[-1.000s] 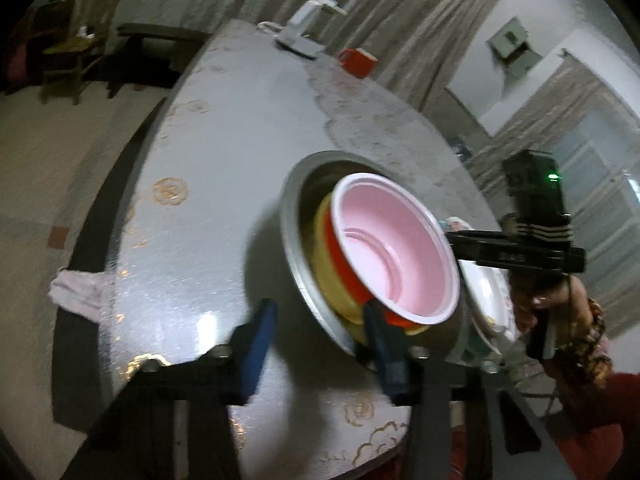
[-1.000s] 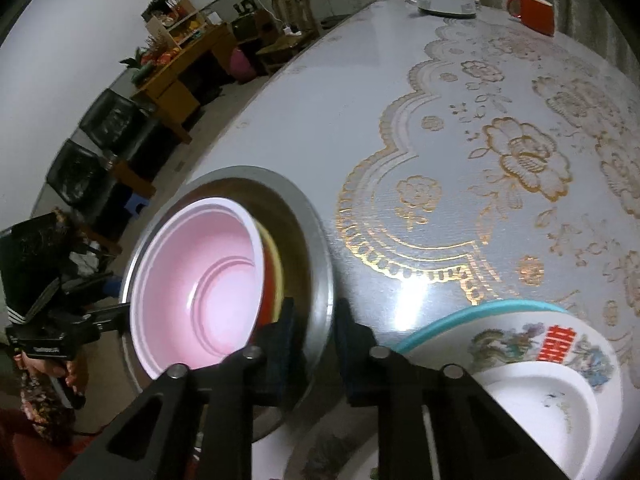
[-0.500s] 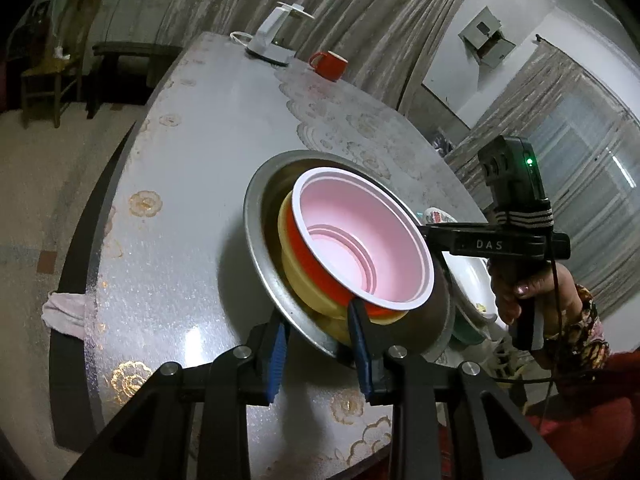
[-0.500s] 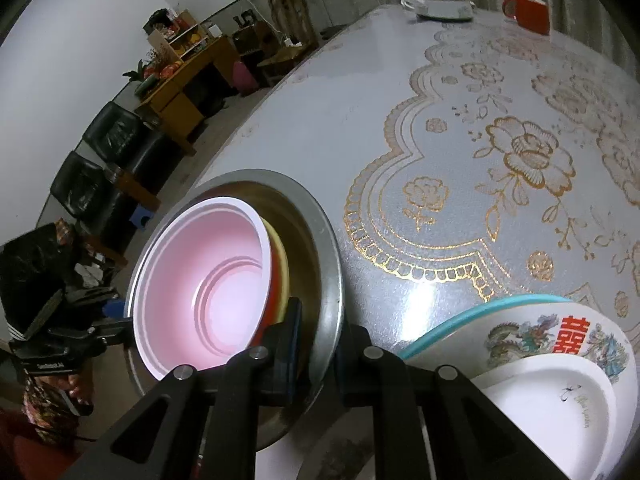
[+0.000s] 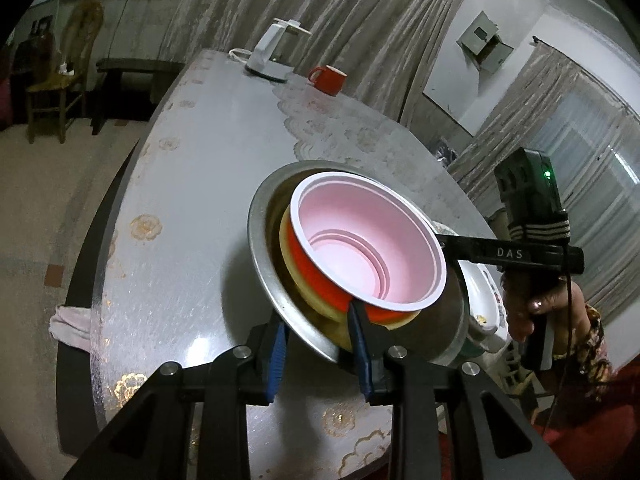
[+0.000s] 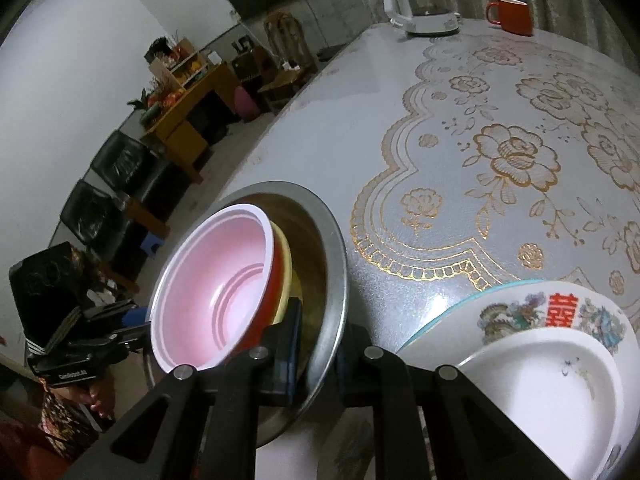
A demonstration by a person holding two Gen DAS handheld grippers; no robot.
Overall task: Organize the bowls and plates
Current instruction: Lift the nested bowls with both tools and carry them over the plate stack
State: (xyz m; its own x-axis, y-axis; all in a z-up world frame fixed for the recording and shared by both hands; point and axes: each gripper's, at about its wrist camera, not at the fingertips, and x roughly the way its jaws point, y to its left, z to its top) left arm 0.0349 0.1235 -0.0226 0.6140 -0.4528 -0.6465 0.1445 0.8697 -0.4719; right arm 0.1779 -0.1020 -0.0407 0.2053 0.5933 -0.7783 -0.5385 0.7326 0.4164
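A steel bowl [image 5: 264, 256] holds a yellow bowl [image 5: 288, 248], and in that a red bowl with a pink inside [image 5: 360, 248]. My left gripper [image 5: 318, 350] is shut on the steel bowl's near rim. My right gripper [image 6: 318, 346] is shut on the opposite rim [image 6: 336, 280] and shows in the left wrist view [image 5: 444, 246]. The bowl stack is tilted and held just above the table. A stack of decorated plates [image 6: 560, 344] with a white plate [image 6: 548, 396] on top lies right of the steel bowl.
The round table [image 6: 440, 128] has a gold-flowered cover. A white kettle [image 6: 420, 4] and a red mug [image 6: 512, 16] stand at its far edge. A pink cloth [image 5: 70, 324] lies on the floor by the table's left edge. Chairs and a wooden shelf stand beyond.
My left gripper closed from wide open onto the steel bowl's near rim. Both grippers now hold the bowl stack, which has risen slightly off the table.
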